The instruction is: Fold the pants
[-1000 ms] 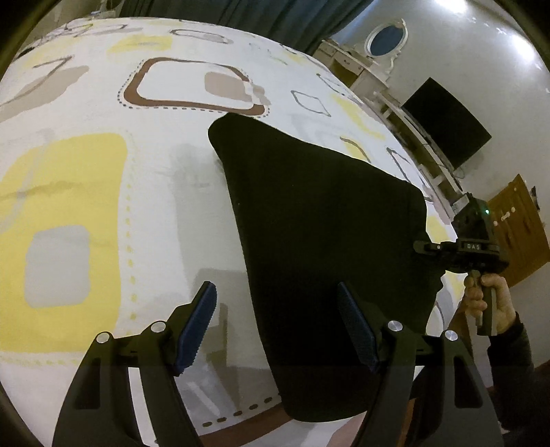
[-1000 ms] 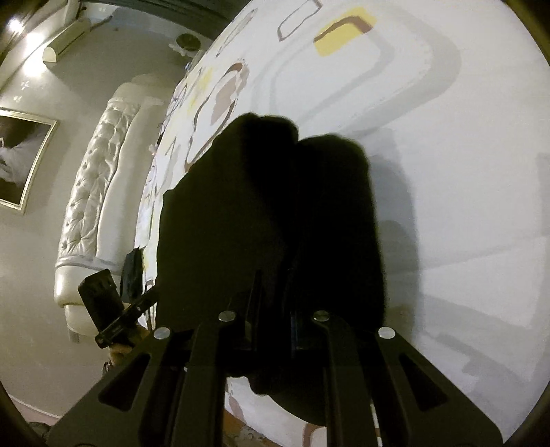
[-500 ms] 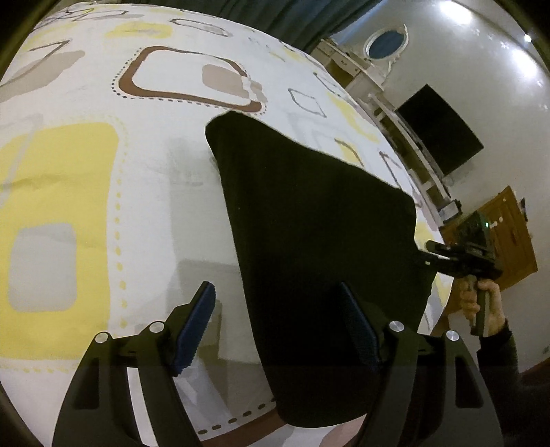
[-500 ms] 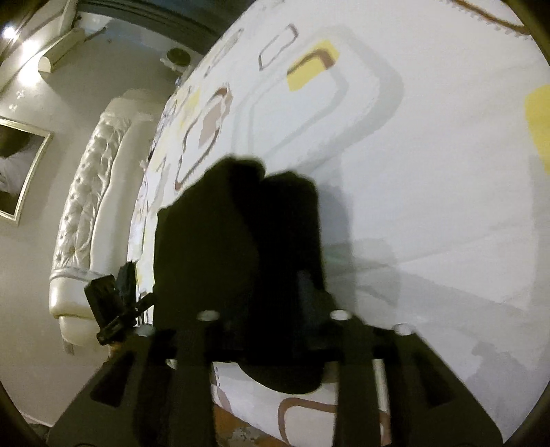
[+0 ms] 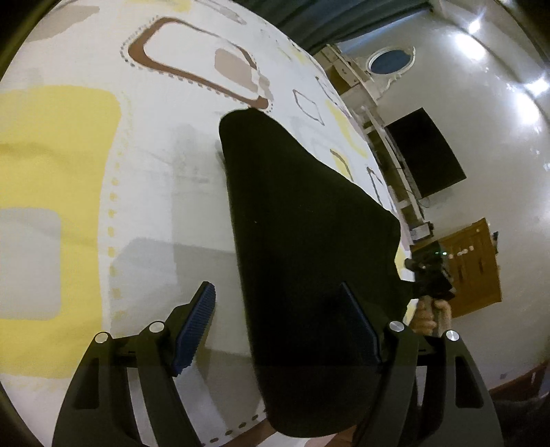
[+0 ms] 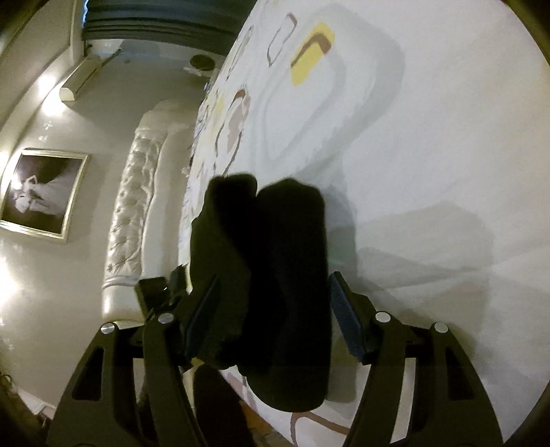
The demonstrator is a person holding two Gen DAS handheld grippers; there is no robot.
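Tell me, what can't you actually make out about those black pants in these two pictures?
- Pants, left wrist view: near end hidden behind the left gripper.
- Pants, right wrist view: layers merge into one black mass; folds unreadable.
- Right gripper: whether its pads touch cloth is too dark to tell.

The pants point(image 5: 309, 240) are solid black, with no pattern visible. The bedsheet point(image 5: 165, 192) is white, printed with rounded rectangles: large yellow blocks, grey panels, brown outlines edged with dotted lines, and beige patches. The left tongs point(image 5: 278, 323) have black arms, silver bolts and blue ribbed pads point(image 5: 197, 326). The right tongs point(image 6: 275, 309) carry the same black arms and blue pads point(image 6: 345, 323). The headboard point(image 6: 132, 203) is glossy cream with button tufting. The walls point(image 5: 498, 144) are off-white. The cabinet point(image 5: 471, 261) is orange-brown wood. The curtains point(image 6: 154, 20) are dark blue-grey.
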